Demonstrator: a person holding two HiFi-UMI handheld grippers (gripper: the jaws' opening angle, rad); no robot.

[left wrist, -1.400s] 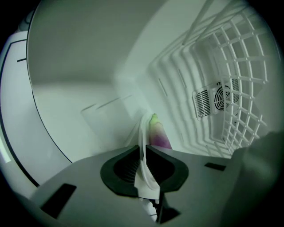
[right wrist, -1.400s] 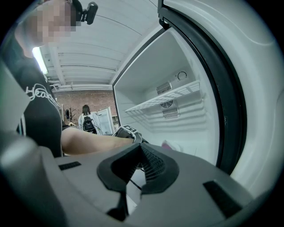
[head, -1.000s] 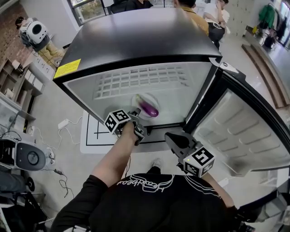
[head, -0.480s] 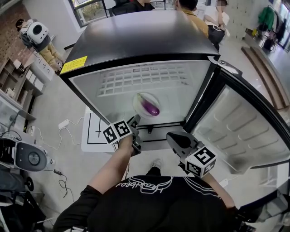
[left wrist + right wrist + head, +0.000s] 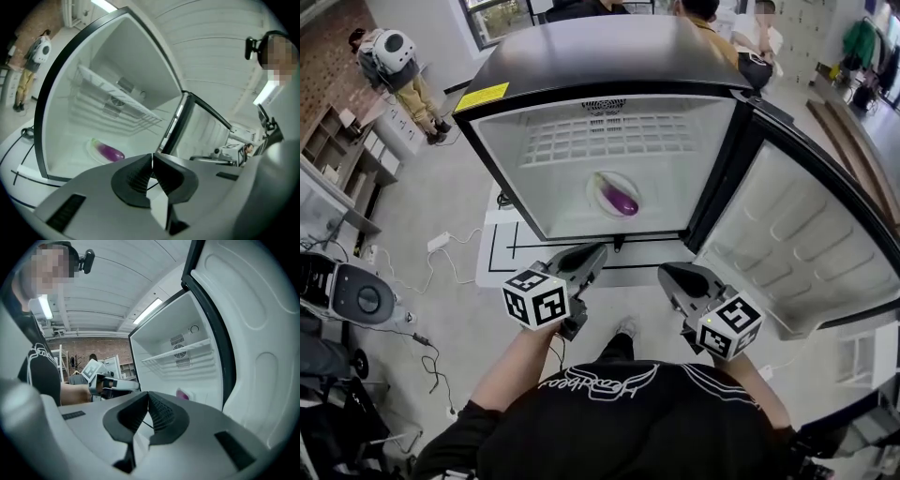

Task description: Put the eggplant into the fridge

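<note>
The purple eggplant (image 5: 621, 200) lies on a white plate (image 5: 594, 190) on the floor of the open fridge (image 5: 600, 66). No gripper touches it. My left gripper (image 5: 598, 249) hovers outside the fridge, in front of its lower edge, with its jaws closing and nothing between them. In the left gripper view its tips (image 5: 153, 157) meet, with the eggplant (image 5: 110, 151) well beyond them. My right gripper (image 5: 666, 272) is held beside the left one, shut and empty. The right gripper view has its tips (image 5: 148, 394) together, a bit of the eggplant (image 5: 183, 393) behind them and the left gripper (image 5: 112, 384) to the left.
The fridge door (image 5: 806, 244) stands wide open on the right. A wire shelf (image 5: 609, 150) sits in the upper part of the fridge. A white floor mat with black lines (image 5: 499, 267), cables and a round machine (image 5: 356, 319) are at the left. People stand behind the fridge.
My left gripper has drawn back out of the fridge toward me, rolled over and shut its jaws. The eggplant stays on the plate inside. The right gripper shifted only a little.
</note>
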